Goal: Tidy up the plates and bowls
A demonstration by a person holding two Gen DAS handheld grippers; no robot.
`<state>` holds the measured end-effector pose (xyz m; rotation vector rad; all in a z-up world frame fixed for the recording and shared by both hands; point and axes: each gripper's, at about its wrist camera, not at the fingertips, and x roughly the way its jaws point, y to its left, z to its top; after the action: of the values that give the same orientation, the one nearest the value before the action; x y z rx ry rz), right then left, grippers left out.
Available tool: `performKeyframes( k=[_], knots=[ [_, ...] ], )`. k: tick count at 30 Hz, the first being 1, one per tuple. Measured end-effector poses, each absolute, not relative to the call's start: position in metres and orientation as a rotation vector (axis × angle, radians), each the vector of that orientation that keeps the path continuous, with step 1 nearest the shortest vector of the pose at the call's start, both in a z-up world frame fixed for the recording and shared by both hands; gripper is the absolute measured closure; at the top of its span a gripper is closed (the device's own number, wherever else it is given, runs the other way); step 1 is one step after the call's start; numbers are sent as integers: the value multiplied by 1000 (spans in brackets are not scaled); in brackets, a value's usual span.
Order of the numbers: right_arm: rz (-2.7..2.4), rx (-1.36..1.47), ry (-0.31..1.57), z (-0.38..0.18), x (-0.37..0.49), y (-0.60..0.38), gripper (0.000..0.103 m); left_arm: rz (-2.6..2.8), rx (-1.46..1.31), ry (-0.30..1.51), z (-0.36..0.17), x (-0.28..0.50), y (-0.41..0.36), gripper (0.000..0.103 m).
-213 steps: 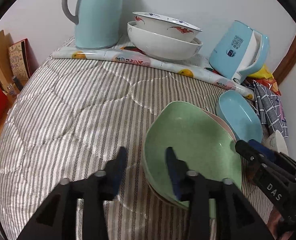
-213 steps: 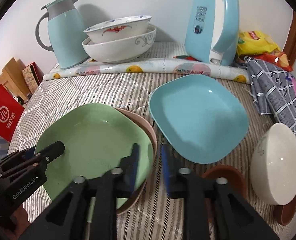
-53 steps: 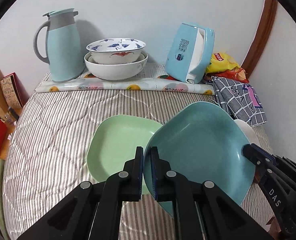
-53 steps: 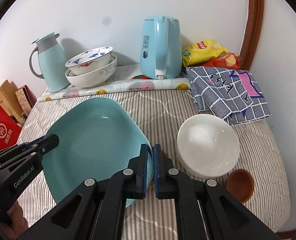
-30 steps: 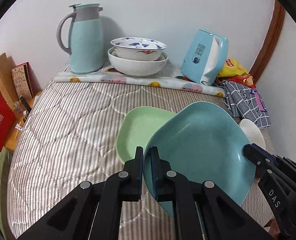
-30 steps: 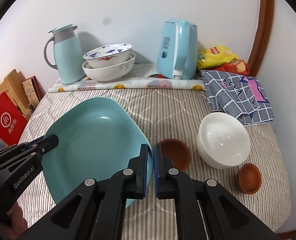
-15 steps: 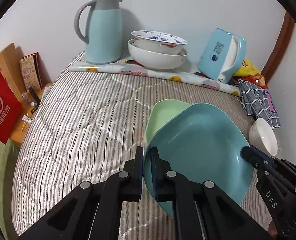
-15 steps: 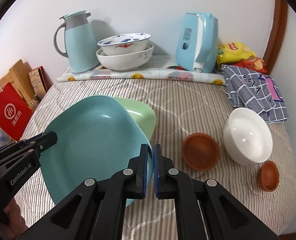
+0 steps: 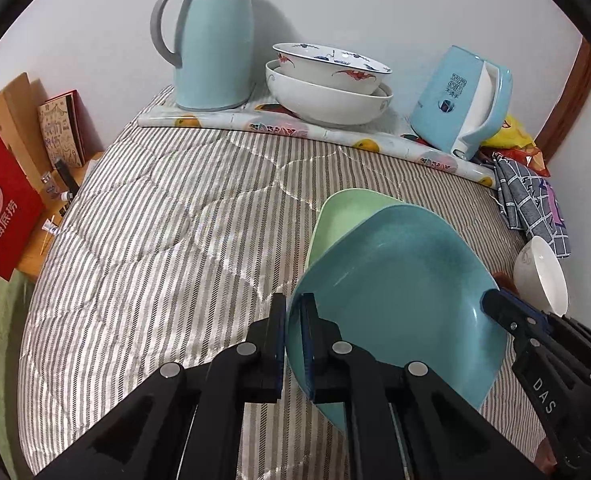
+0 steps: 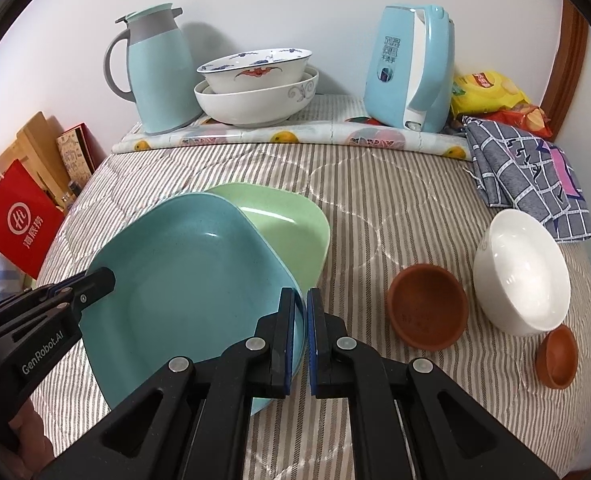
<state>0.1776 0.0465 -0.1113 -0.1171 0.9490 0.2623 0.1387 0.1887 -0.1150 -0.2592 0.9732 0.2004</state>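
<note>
Two grippers clamp one teal plate (image 10: 187, 272) from opposite rims: our left gripper (image 9: 293, 320) has its jaws closed on the plate's left edge, and our right gripper (image 10: 300, 312) has its jaws closed on the right edge. Both reach forward, carrying the plate tilted above the striped bedcover (image 9: 167, 240), where it overlaps one green plate (image 10: 291, 228) lying flat. We count two plates, one white bowl (image 10: 521, 276), two brown bowls, one larger (image 10: 425, 304) and one smaller (image 10: 557, 356), and two patterned bowls nested (image 10: 255, 88) at the back between one jug (image 10: 155, 68) and one kettle (image 10: 411, 68).
</note>
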Motion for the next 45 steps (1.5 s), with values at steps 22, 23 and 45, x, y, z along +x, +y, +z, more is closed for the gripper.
performKeyframes(
  k=[22, 23, 45],
  knots=[
    [279, -143, 998, -127, 232, 57, 96, 225, -289, 1019, -131, 183, 195, 95],
    [280, -147, 998, -128, 235, 58, 96, 229, -290, 1021, -133, 185, 196, 95],
    [295, -186, 987, -141, 263, 62, 91, 201, -268, 1033, -140, 193, 186, 92]
  ],
)
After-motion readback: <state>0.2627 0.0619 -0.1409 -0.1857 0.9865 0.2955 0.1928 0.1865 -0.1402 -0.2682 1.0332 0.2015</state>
